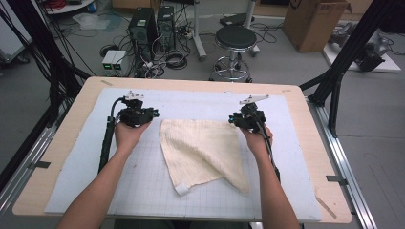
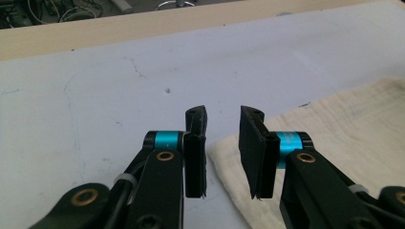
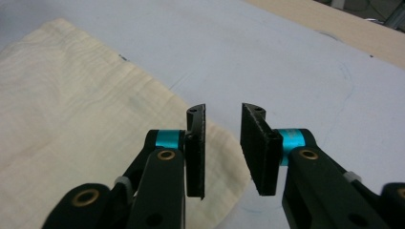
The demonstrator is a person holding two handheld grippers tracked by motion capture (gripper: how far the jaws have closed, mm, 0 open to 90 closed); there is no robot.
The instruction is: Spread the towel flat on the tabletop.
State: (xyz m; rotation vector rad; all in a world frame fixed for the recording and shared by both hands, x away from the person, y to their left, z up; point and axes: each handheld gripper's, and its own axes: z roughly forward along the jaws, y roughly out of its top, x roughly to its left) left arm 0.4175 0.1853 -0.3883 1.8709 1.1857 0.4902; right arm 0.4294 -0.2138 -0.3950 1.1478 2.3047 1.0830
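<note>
A cream cloth lies folded on the pale grid mat, its far edge straight and its near end tapering to a corner with a small white tag. My left gripper hovers just beyond the cloth's far left corner. Its jaws stand open with nothing between them, and the cloth's corner lies below and to the right of them. My right gripper is at the cloth's far right corner, also open and empty, with the cloth's edge spreading to the left beneath it.
The mat covers most of a wooden table. Beyond the table on the floor stand a black stool, computer towers with cables, and a cardboard box. Black frame posts rise at both sides.
</note>
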